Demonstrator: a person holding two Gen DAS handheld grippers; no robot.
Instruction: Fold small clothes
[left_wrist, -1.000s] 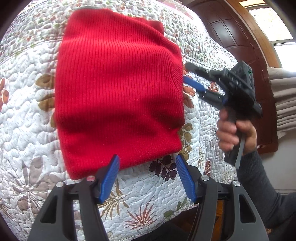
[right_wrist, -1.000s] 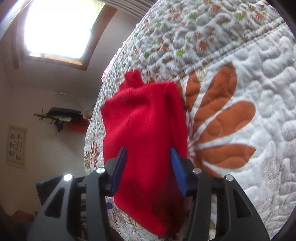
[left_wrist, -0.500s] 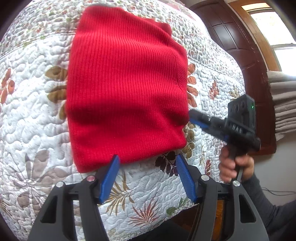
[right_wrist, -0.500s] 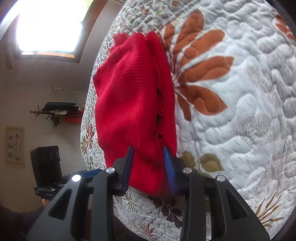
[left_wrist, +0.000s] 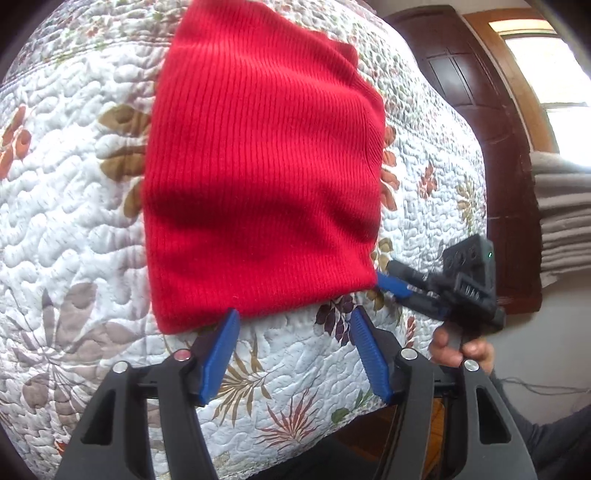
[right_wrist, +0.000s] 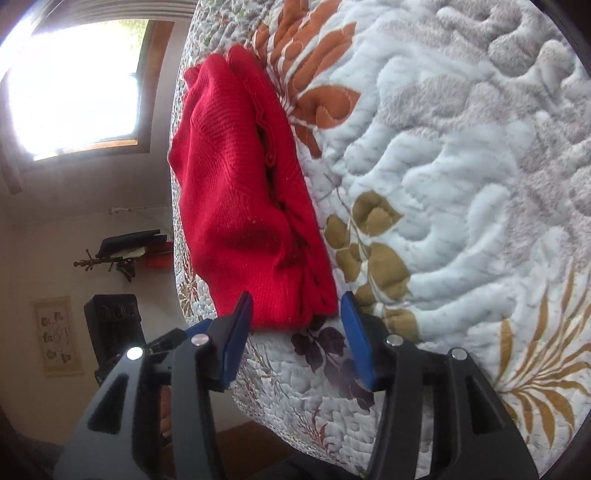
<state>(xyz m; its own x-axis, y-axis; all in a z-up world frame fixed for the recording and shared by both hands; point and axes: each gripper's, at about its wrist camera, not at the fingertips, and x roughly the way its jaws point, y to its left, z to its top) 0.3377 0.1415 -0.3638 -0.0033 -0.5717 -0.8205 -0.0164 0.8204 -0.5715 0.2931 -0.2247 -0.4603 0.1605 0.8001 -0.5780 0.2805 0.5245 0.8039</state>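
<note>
A folded red knit sweater (left_wrist: 258, 177) lay flat on a white quilted bedspread (left_wrist: 74, 229) printed with leaves and flowers. The left gripper (left_wrist: 291, 354) hovered just short of the sweater's near edge, its blue-padded jaws apart and empty. The right gripper (right_wrist: 295, 336), held by a hand (left_wrist: 461, 350), sat at the sweater's near right corner, jaws likewise apart, gripping nothing. A dark wooden door (left_wrist: 472, 92) stood beyond the bed.
</note>
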